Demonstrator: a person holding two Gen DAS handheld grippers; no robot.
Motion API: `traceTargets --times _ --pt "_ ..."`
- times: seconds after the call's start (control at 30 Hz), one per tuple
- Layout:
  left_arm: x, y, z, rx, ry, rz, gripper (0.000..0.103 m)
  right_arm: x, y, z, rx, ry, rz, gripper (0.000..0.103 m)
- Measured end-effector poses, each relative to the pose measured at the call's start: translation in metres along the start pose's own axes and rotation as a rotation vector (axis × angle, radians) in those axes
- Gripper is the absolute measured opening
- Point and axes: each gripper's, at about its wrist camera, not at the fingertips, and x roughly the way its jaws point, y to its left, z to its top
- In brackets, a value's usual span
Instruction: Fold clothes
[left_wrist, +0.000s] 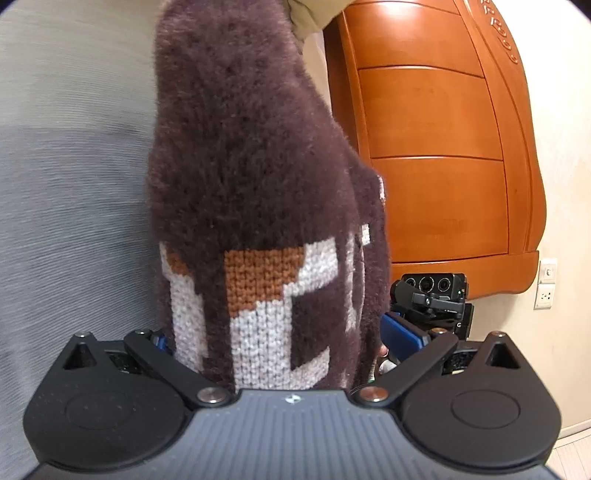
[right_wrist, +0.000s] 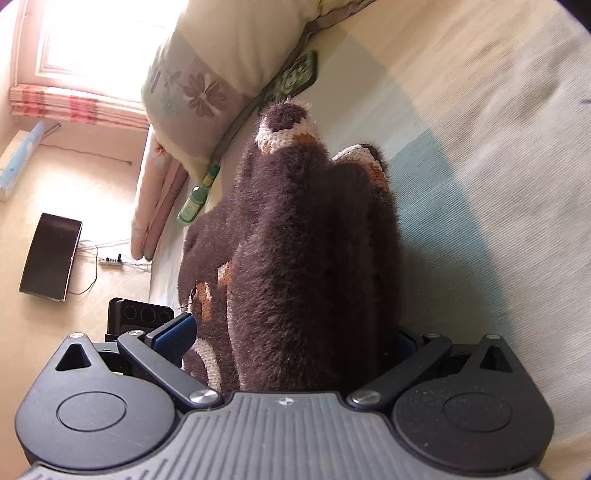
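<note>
Hanging between both claws, the fuzzy dark-brown knitted sweater with white and orange pattern (left_wrist: 240, 166) is lifted above the pale checked bedspread (right_wrist: 480, 129). The left gripper (left_wrist: 280, 343) and right gripper (right_wrist: 295, 339) each clamp a bunch of it between blue pads. This looks like the lift-and-spread step; next, it likely needs laying flat on the bed before folding
</note>
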Motion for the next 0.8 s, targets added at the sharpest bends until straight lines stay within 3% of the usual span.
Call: traceTargets --times 0.8 --pt "0.075 -0.004 0.011 -0.017 0.083 -0.092 0.101 -0.112 -0.064 0.092 0.096 -0.128 -0.157 0.103"
